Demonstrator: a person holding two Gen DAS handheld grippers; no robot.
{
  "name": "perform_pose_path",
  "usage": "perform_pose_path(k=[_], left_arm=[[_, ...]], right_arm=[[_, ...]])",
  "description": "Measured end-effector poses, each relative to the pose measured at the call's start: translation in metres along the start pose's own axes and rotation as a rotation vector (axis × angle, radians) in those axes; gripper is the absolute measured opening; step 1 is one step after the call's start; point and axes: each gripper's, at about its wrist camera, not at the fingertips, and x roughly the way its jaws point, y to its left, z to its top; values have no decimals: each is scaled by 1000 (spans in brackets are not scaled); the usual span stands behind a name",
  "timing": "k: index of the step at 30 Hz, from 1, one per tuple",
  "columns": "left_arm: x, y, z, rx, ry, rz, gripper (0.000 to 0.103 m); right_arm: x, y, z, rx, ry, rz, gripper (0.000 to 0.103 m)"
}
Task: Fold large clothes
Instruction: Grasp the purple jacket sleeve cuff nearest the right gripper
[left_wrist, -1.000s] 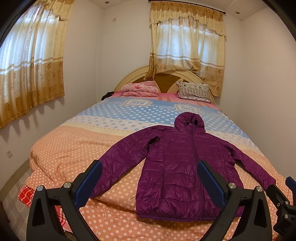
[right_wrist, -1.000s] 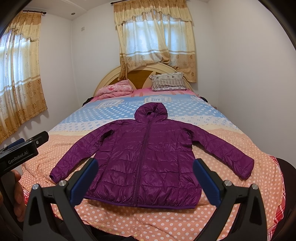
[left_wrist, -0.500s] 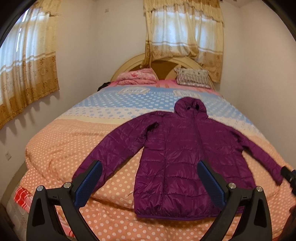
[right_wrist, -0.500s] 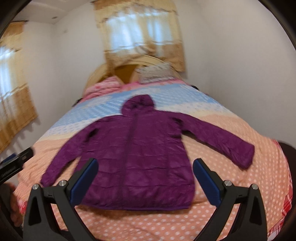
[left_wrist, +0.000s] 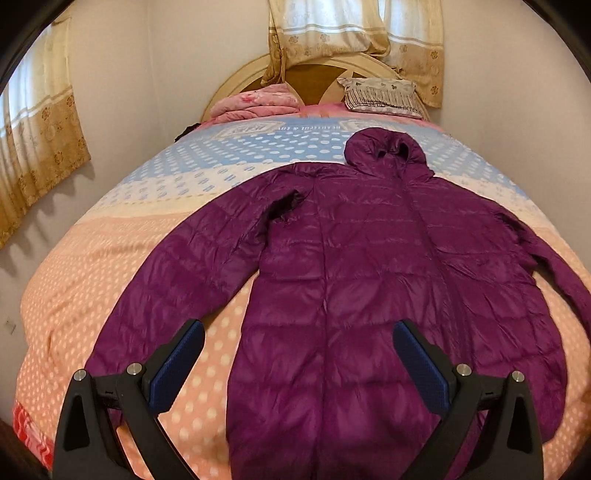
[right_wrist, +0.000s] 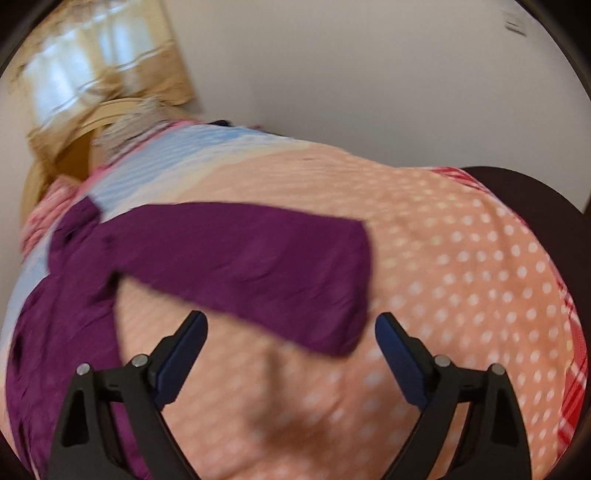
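Observation:
A purple hooded puffer jacket (left_wrist: 369, 277) lies flat and face up on the bed (left_wrist: 110, 280), with both sleeves spread out. My left gripper (left_wrist: 298, 328) hovers open over the jacket's lower body, near its left sleeve (left_wrist: 177, 280), and holds nothing. The right wrist view is blurred. There my right gripper (right_wrist: 291, 318) hangs just above the jacket's right sleeve (right_wrist: 251, 258), near the cuff (right_wrist: 347, 295). Its jaws are closing but still wide, and the pads touch no cloth.
A pink folded blanket (left_wrist: 255, 105) and a striped pillow (left_wrist: 380, 94) lie by the round headboard (left_wrist: 314, 74). Curtains (left_wrist: 40, 147) hang on the left wall and behind the bed. A dark object (right_wrist: 524, 195) stands at the bed's right edge, close to the white wall.
Both grippers have come down and closer to the bed. The right one has swung right and rolled, from facing the whole jacket to the right sleeve, and its jaws have narrowed a little.

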Motion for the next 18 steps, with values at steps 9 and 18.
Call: perform_pose_path(k=[9,18], left_arm=[[66,-3,27,50,20,109,102],[95,42,43,-24,32,185,102]], right_arm=[[51,6,12,-84,80,-52,50],[38,20,38,-166,19,-2,15]])
